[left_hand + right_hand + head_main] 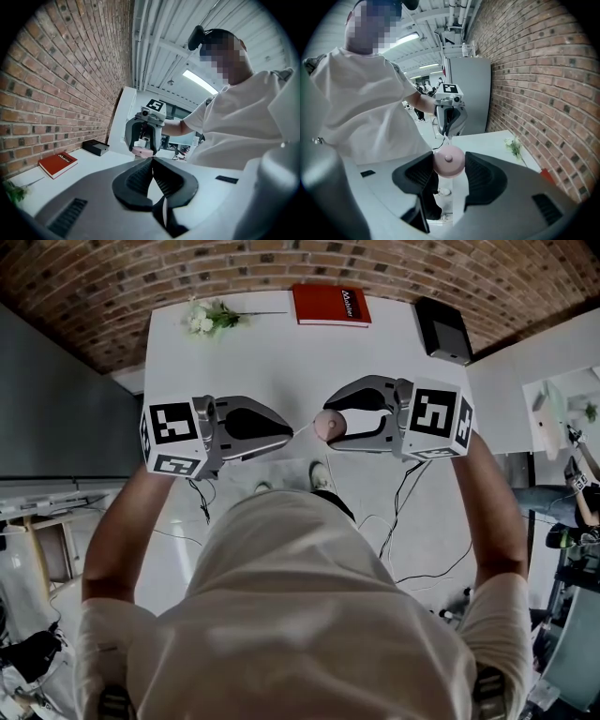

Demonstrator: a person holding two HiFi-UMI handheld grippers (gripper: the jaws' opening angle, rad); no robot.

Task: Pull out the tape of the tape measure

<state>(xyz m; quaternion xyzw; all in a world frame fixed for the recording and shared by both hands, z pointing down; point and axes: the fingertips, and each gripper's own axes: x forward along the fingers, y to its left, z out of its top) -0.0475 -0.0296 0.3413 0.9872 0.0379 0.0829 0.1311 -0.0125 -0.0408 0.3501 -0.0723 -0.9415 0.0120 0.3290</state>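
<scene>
Step in hand: the pull, early stage. The right gripper [449,165] is clamped on the tape measure [449,161], a round pink case squeezed flat between both pads. It is held in the air over the near edge of the table [281,362], not resting on it. The left gripper [152,164] has its jaws together on the end of the tape [446,139]. Only a short white strip shows between the two grippers, which stand near each other.

Judgement: most of the tape is still inside the case. The next move calls for drawing the grippers apart in line with the strip, with both grips kept firm, since the thin end could slip.

Containers: none seen open. A black box [442,330] sits at the table's far corner, contents not visible. A book [330,305] and flowers [208,317] lie loose on the table.
</scene>
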